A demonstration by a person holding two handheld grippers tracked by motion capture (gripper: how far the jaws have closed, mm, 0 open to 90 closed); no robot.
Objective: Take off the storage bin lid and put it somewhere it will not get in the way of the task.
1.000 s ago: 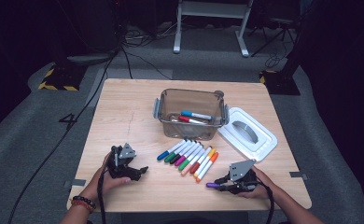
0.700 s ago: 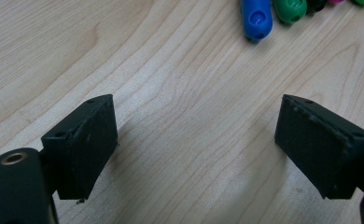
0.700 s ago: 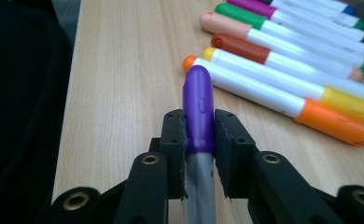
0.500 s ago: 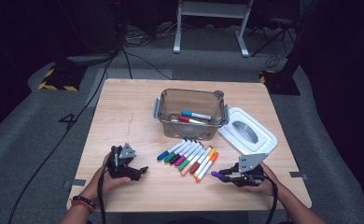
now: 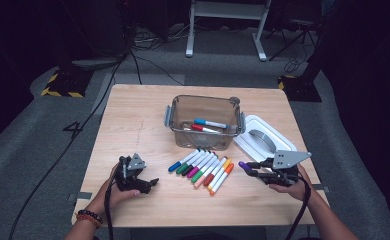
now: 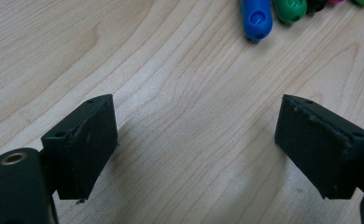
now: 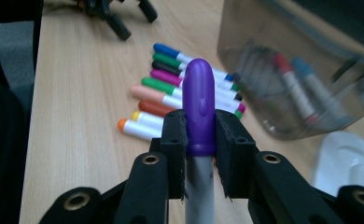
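- High view: two markers, a blue one (image 5: 210, 123) and a red one (image 5: 202, 128), already lie in the clear bin (image 5: 203, 121). A row of markers (image 5: 201, 168) waits on the table (image 5: 133, 120) in front of it, with the white lid (image 5: 264, 141) beside the bin.
- Left gripper view: the left gripper (image 6: 194, 140) sits low over bare wood, its jaws apart and holding nothing.
- Right gripper view: the right gripper (image 7: 200, 135) is clamped on the purple marker (image 7: 199, 109), which is off the table and short of the bin. By my reading, most of the sorting is left.

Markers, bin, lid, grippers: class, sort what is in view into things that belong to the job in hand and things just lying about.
Job in hand:
purple marker, clamped in right gripper
row of markers
clear bin

Lying about:
white lid
left gripper, resting on table
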